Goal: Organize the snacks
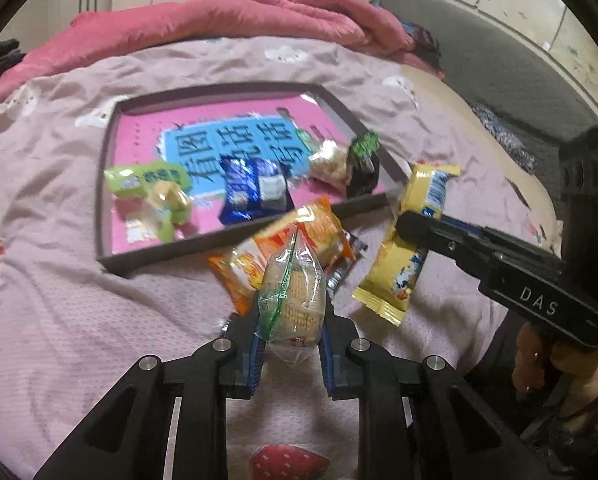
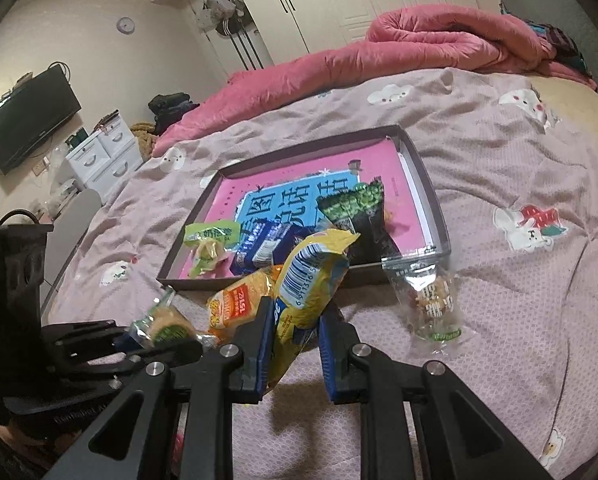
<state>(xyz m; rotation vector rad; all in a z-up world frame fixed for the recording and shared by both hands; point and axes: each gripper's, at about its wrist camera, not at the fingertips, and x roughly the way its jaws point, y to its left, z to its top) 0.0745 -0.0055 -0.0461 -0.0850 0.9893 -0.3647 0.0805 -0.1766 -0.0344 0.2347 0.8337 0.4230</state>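
Clear biscuit packet [image 1: 293,300]: a transparent wrapper with green print holding pale square crackers, at lower centre of the left wrist view, raised above the bed.
Left gripper [image 1: 291,336]: black frame with blue pads; its jaws are closed on the lower end of the clear biscuit packet.
Yellow snack packet [image 2: 311,280]: a glossy yellow wrapper with a blue-and-white barcode panel, at the centre of the right wrist view, standing tilted.
Right gripper [image 2: 293,354]: jaws clamped on the lower part of the yellow snack packet.
Orange snack packet [image 1: 299,240]: lies on the bed just in front of the tray's near rim, behind the clear biscuit packet.
Shallow dark-rimmed tray [image 1: 235,92]: lined with a pink and blue printed sheet, in the middle of both views; it holds a green packet [image 1: 147,178], a blue packet [image 1: 251,190] and a black-and-green packet [image 1: 363,164].
Small clear candy bag [image 2: 431,300]: on the bed, just right of the tray's near corner.
Bed cover [image 1: 79,300]: pale pink with cartoon prints.
Rolled pink quilt [image 2: 419,40]: at the upper edge, beyond the tray.
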